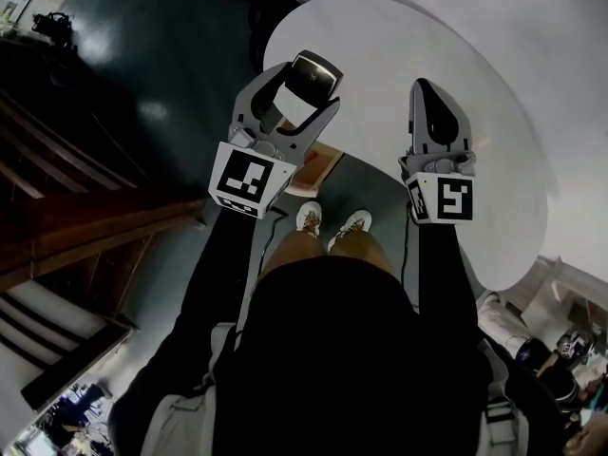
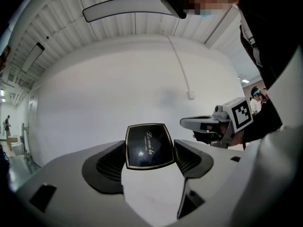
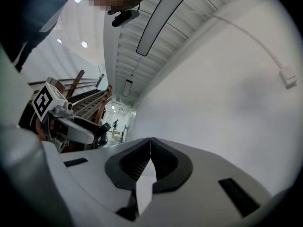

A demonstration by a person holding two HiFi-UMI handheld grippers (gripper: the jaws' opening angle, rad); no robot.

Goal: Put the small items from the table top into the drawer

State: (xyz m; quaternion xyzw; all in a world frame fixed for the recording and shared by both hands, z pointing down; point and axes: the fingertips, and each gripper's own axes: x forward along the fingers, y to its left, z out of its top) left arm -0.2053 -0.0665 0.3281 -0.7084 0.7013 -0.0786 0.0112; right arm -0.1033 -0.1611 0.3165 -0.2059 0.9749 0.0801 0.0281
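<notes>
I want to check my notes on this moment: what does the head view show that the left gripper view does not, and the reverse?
Only the head view shows the round white table and the person's white shoes. Only the left gripper view shows the gold lettering on the black case and a long ceiling lamp. Both views show the left hand-held gripper shut on that case, with the right hand-held gripper beside it.

Near frame centre, the left gripper (image 1: 306, 88) clamped a black compact (image 2: 147, 144). Right of it, the right gripper (image 1: 430, 103) had its jaws pressed together, empty.
</notes>
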